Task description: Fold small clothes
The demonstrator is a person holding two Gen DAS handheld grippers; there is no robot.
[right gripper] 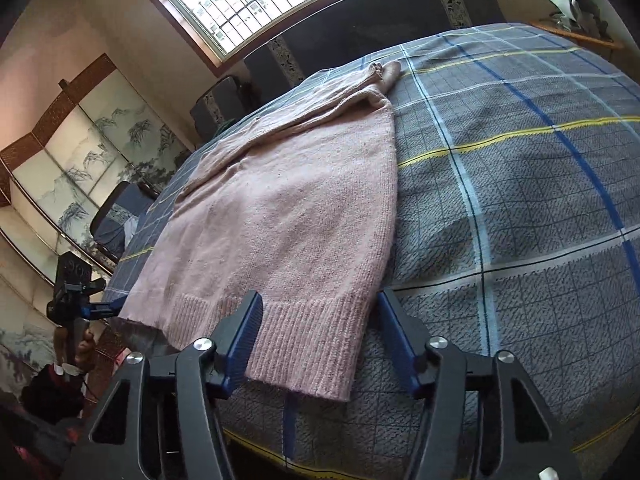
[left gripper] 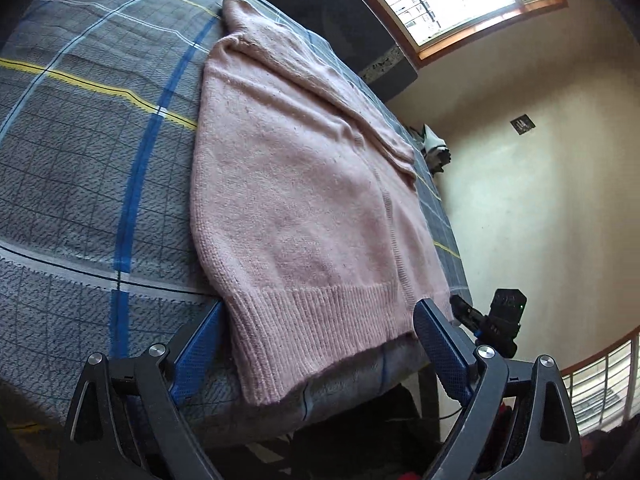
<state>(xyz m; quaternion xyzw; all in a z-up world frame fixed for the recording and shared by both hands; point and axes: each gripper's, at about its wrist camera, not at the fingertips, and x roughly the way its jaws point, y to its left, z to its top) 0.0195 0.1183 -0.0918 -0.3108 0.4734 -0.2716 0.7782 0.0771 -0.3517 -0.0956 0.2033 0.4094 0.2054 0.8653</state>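
the pink sweater (left gripper: 304, 184) lies flat on the bed (left gripper: 88, 152), its ribbed hem between the released left claw (left gripper: 320, 344) and between the released right claw (right gripper: 320, 332).

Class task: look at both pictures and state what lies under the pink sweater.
The pink sweater lies flat on a grey plaid bedcover, its ribbed hem overhanging the bed's edge. Whatever lies beneath the sweater's middle is covered.

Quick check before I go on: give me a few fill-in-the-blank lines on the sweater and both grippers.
The sweater lying on the plaid bedspread is ____ in colour.
The left gripper has its jaws ____, one on each side of the ribbed hem.
The ribbed hem lies at the bedspread's ____ edge.
The right gripper straddles the hem's ____ corner.

Missing words: pink; open; near; right
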